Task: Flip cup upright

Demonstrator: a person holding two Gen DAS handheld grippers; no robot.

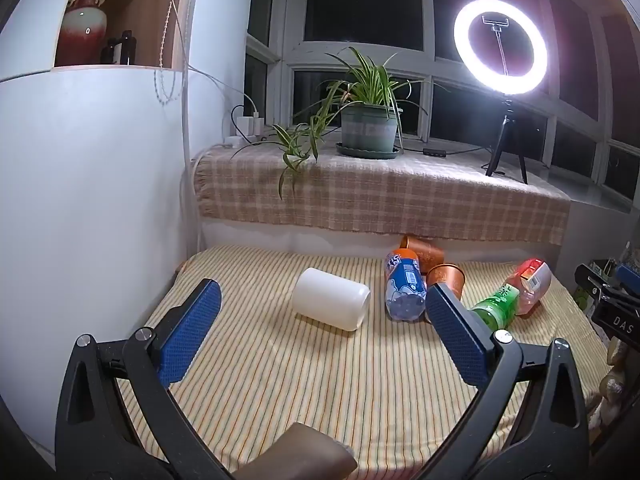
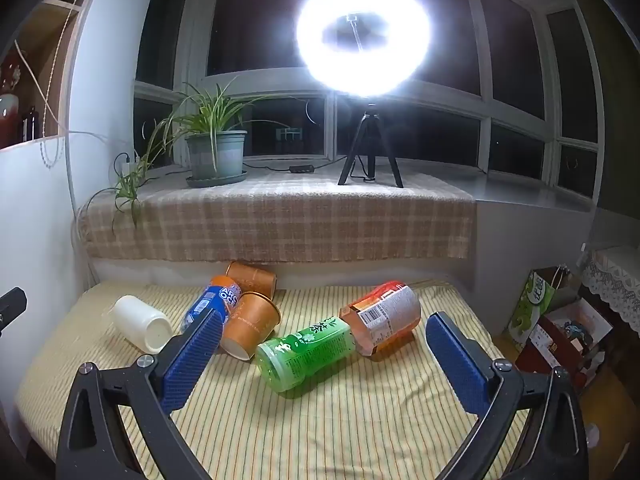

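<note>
Lying sideways: "ARS"-labelled blue bottle (image 2: 212,304)

1. The white cup (image 1: 331,304), centre of the left wrist view, is plain, with no print.
2. The cloth (image 1: 304,384) over the counter carries thin yellow, green and orange stripes on cream.
3. The two paper cups (image 2: 251,322) are copper-orange with a faint pattern.
4. One bottle (image 2: 212,306) has a blue label and an orange top; another bottle (image 2: 306,354) is bright green with white characters.
5. The jar (image 2: 384,318) right of centre is pinkish with a red and white label.
6. Each gripper (image 1: 322,326) (image 2: 324,346) has blue textured pads on black arms.
7. The windowsill cloth (image 1: 384,196), across mid-frame, is beige plaid.
</note>
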